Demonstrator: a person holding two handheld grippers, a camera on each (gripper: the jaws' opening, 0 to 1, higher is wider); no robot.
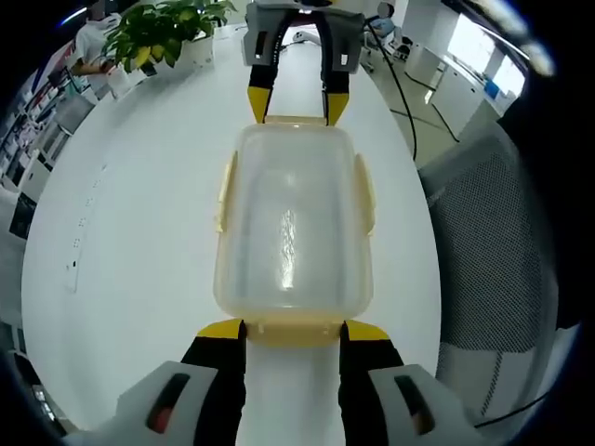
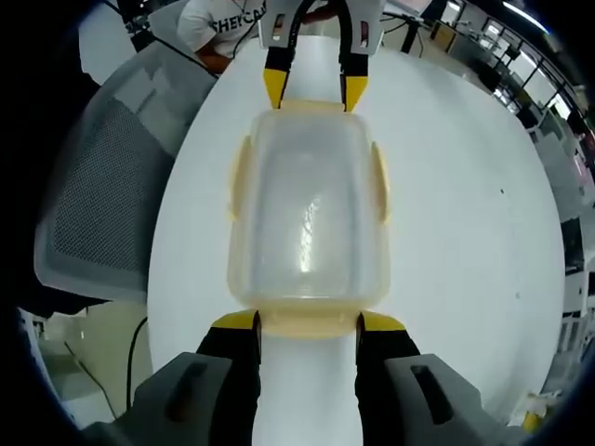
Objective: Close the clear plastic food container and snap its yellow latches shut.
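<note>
A clear plastic food container lies on the white table with its lid on. Pale yellow latches run along all four sides; whether they are snapped down I cannot tell. My left gripper is open, its yellow tips straddling the near end latch. Across the container, my right gripper is open too, its tips on either side of the far end latch. In the right gripper view, the right gripper flanks its near latch and the left gripper stands opposite. Side latches are untouched.
The white oval table stretches past the container. A potted plant stands at its far end. A grey mesh chair sits beside the table edge. A person in a white shirt is behind.
</note>
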